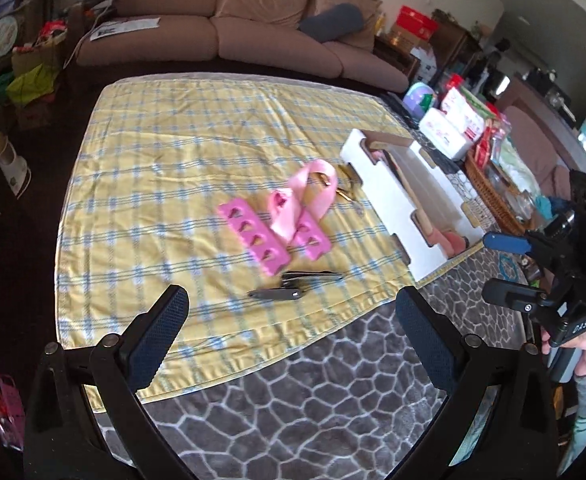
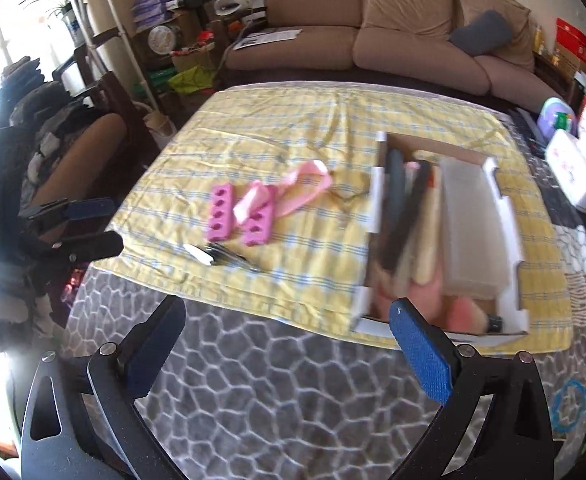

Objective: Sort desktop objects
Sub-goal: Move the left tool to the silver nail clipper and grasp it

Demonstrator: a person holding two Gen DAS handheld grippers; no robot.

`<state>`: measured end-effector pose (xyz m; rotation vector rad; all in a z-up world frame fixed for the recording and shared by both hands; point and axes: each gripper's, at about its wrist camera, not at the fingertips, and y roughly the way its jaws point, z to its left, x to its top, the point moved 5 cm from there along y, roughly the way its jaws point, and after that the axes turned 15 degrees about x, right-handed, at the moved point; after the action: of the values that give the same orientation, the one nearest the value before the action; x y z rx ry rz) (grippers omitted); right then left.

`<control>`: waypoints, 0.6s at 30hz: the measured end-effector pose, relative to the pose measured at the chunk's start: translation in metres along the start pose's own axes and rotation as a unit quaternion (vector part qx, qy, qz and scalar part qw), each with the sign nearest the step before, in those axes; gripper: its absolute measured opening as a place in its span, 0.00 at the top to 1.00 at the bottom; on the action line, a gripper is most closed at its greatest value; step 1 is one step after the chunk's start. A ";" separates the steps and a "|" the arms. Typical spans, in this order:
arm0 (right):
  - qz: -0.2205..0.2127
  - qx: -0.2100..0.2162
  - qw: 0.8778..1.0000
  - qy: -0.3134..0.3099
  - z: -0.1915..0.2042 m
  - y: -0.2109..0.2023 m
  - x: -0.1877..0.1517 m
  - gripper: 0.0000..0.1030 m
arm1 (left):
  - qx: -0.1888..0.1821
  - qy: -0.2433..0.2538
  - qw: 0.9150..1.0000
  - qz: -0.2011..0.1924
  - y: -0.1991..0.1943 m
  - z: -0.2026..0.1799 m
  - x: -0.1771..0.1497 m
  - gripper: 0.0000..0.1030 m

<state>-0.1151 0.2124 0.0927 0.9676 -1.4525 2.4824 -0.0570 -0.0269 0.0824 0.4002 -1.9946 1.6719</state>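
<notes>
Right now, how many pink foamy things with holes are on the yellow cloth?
2. One pink toe separator lies on the left; the other toe separator lies just right of it, partly under the pink ribbon. More could be hidden in the white box.

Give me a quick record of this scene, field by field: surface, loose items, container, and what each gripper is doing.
surface: yellow plaid cloth over a grey patterned rug
loose items: two pink toe separators, a pink ribbon draped across them, dark metal nail tools near the cloth's front edge
container: white box, open, already holding several items, blurred
left gripper: open, empty, above the cloth's front edge
right gripper: open, empty, near the box
</notes>
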 end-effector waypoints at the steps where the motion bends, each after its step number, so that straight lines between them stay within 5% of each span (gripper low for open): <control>1: -0.002 0.010 1.000 -0.003 0.006 0.008 0.001 0.00 | -0.001 -0.010 1.000 0.003 0.003 0.010 -0.002 0.00; 8: 0.009 0.057 0.998 -0.022 0.029 0.069 0.000 0.00 | -0.015 0.024 1.000 0.014 0.030 0.029 -0.018 0.00; 18: -0.011 0.050 0.999 0.011 0.003 0.113 -0.003 0.00 | -0.009 0.142 0.990 0.009 0.076 -0.018 -0.031 0.02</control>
<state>-0.1556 0.1502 0.0071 0.9653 -1.3160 2.5625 -0.0678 0.0029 0.0043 0.1277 -1.8068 1.6188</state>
